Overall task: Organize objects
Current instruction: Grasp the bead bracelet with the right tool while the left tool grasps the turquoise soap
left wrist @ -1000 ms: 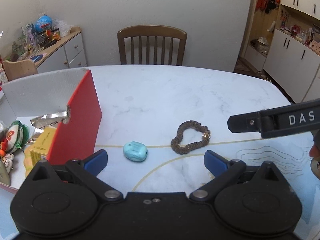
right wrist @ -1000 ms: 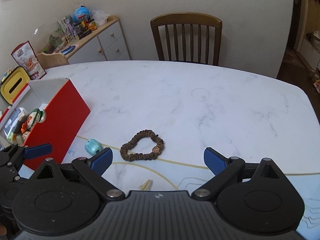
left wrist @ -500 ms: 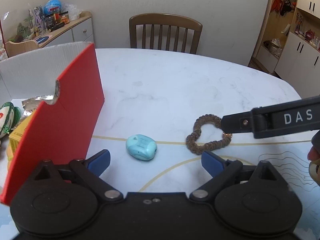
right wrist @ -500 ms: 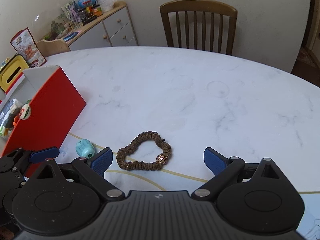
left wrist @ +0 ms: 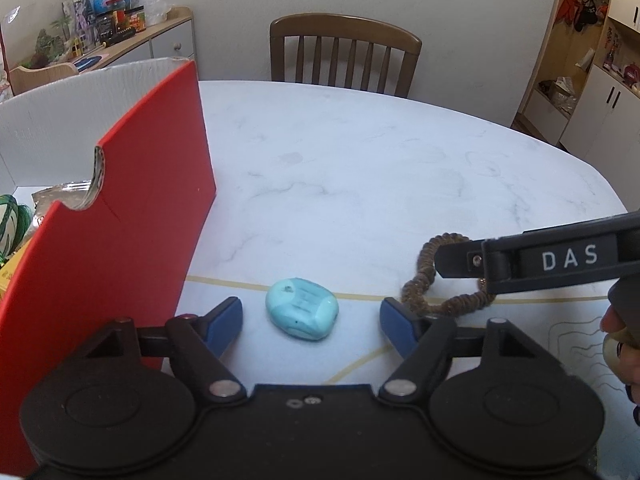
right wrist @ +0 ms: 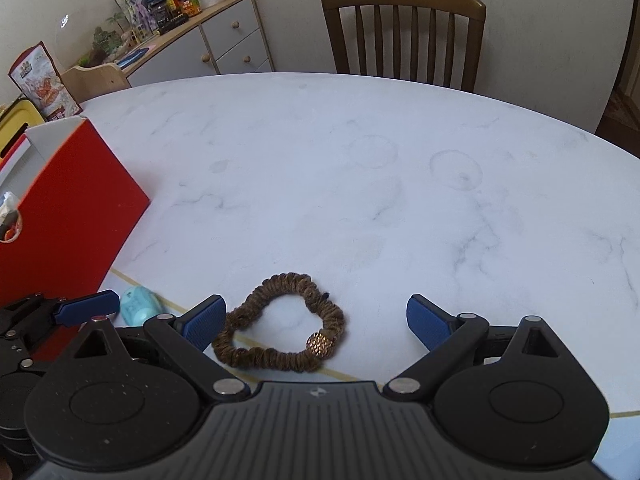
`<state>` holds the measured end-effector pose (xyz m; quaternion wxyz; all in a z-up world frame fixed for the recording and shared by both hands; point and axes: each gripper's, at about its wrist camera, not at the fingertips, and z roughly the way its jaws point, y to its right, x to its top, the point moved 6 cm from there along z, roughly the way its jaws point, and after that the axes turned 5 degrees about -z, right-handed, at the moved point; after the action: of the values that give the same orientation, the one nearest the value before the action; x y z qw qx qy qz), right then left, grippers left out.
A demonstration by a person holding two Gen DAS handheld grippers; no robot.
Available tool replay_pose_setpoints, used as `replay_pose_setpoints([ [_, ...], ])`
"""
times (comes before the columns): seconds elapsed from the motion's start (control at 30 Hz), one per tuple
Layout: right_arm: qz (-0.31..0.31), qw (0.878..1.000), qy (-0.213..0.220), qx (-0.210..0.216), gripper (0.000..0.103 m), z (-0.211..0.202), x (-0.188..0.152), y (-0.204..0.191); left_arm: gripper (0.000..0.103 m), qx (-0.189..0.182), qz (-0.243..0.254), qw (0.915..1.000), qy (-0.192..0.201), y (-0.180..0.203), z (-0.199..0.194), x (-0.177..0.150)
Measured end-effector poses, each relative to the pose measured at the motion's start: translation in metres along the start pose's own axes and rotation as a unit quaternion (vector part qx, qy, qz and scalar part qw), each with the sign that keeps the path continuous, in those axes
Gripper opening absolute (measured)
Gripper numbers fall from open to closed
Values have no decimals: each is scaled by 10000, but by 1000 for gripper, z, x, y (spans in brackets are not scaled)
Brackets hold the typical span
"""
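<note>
1. Blue-green and smooth, the little pebble-shaped thing (left wrist: 302,313) lies on the marble table (left wrist: 360,168), right between the spread-apart fingers of the left gripper (left wrist: 311,316). It holds nothing yet.
2. Brown and soft, the hair scrunchie (right wrist: 280,326) lies flat between the wide-apart fingers of the right gripper (right wrist: 316,322). That one holds nothing too.
3. I think the job now is to pick both up and put them in the red box (left wrist: 116,224), which stands just to the left and already has things inside.
4. Go down low with the left gripper, so the pads meet the round thing at its middle. It looks slippery and may pop out.
5. For the scrunchie, pinch one side of the ring. It is squashy, so squeeze all the way.
6. Lift each thing high over the tall red wall before letting go.
7. The two grippers are close together, so move one at a time.
</note>
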<state>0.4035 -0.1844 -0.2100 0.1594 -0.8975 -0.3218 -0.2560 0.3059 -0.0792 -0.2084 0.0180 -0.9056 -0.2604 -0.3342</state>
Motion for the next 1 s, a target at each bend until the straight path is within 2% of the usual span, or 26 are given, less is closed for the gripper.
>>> replay_pose_setpoints([
  [0.1,-11,10000,20,-73,89,3,1,0,66,2,33,10000,27,0,1,1],
  [0.2,-52,9999,-10,-124,74,7,1,-1,60,20,82,9999,62,0,3,2],
  [0.27,-106,9998,17,-158,69,8,2,-2,57,49,117,9999,77,0,3,2],
  [0.37,-178,9997,41,-145,55,7,3,-5,51,89,175,9998,100,1,4,3],
  [0.5,-314,9993,15,-189,36,6,2,-10,38,108,220,9996,120,2,2,4],
  [0.6,-380,9990,30,-230,30,5,-1,-12,38,91,235,9996,127,2,1,3],
  [0.63,-386,9989,37,-252,23,4,-3,-13,37,89,230,9996,133,2,1,2],
  [0.73,-308,9992,24,-254,14,1,-5,-12,37,73,254,9996,115,3,0,1],
  [1.0,-120,9995,134,-266,9,-19,-14,-14,37,-33,296,9995,-56,6,-12,-4],
])
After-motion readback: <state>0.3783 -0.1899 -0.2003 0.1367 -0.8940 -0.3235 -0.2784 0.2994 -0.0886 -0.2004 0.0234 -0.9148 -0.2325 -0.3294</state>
